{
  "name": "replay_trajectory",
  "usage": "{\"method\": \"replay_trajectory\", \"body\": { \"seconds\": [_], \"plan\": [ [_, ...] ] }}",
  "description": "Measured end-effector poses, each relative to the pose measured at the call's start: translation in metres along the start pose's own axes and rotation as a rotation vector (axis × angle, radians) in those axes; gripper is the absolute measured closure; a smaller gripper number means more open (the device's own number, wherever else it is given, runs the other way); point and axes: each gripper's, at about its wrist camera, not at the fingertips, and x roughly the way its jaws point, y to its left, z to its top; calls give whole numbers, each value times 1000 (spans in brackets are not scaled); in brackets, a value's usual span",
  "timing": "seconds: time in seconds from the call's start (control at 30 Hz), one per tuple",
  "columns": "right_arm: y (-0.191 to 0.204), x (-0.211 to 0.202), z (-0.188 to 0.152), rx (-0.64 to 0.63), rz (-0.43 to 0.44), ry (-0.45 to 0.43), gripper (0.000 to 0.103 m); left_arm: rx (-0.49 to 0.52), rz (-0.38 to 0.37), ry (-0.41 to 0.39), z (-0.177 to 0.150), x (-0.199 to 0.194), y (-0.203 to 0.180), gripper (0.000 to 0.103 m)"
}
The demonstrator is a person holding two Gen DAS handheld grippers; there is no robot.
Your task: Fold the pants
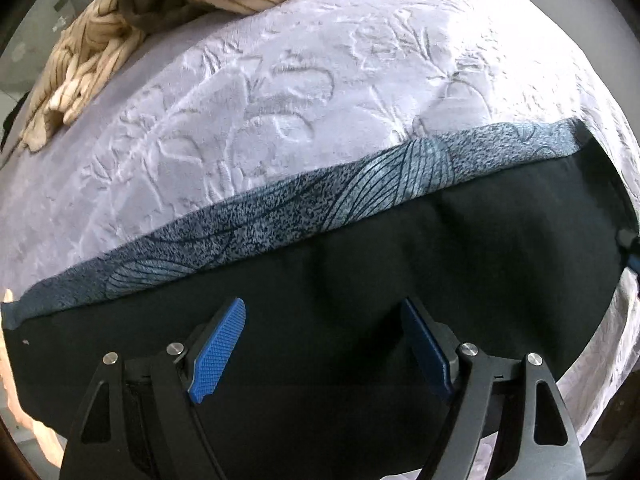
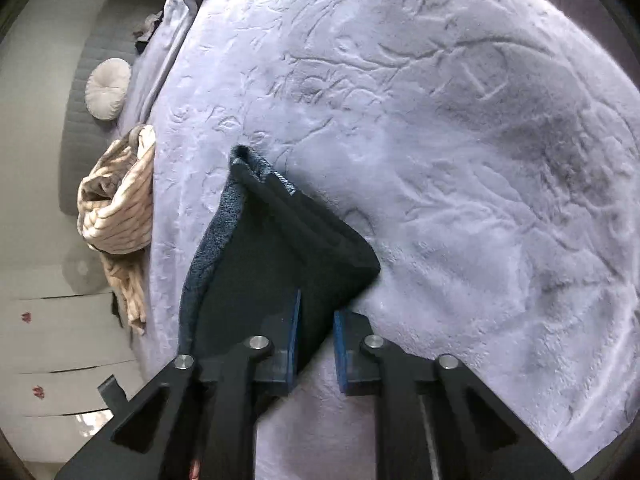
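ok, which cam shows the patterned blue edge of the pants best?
Left wrist. The patterned blue edge runs across nearly the whole frame, leaf-line print legible, beyond the open left tool. The right wrist view shows only a narrow strip of it beside the dark pants.

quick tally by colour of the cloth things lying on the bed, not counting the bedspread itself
dark: 1, the pants with a blue patterned lining
cream striped: 1, the crumpled garment
pale round: 1, the cushion by the headboard
total: 3
A small dark scrap near the headboard is too unclear to count.
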Motion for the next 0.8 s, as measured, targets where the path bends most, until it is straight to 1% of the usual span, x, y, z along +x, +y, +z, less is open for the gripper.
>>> {"method": "replay_trajectory", "body": {
  "seconds": [0.07,0.13,0.17,0.2,0.23,0.27,0.37,0.4,0.47,0.5,0.53,0.57,0.63,0.7,0.73,0.77,0.8],
  "plan": [
    [7,-13,0,-45,68,-39,89,15,14,-1,1,1,-5,22],
    [9,-18,1,-56,70,-52,88,23,23,1,1,3,-9,22],
    [4,-16,2,-36,64,-37,84,24,32,2,1,5,-11,19],
    [-3,-12,3,-3,60,-17,82,22,44,0,1,5,-12,16],
    [-9,-8,4,27,64,4,75,18,50,-2,1,6,-12,16],
    [-17,-3,4,59,81,32,63,15,47,1,0,6,-12,16],
    [-28,2,-2,80,141,33,52,22,40,3,0,6,-13,16],
    [-29,5,-2,85,156,29,52,27,39,3,1,7,-13,16],
    [-34,15,2,125,195,20,52,31,40,3,4,8,-13,15],
    [-37,18,3,145,216,18,52,32,44,3,5,9,-14,13],
    [-38,24,7,168,244,15,60,32,52,2,5,12,-13,11],
    [-35,27,11,176,255,15,84,31,63,0,4,12,-12,9],
    [-24,26,16,165,282,14,85,14,54,10,5,12,-9,9],
    [-3,10,16,100,338,-15,85,2,52,-4,5,5,-8,9],
    [7,3,14,54,333,-29,85,8,55,-16,5,4,-9,9],
    [14,-4,10,4,296,-50,85,17,59,-25,5,4,-10,9],
    [13,-3,8,-28,241,-60,85,22,61,-20,5,8,-11,9]
  ]
}}
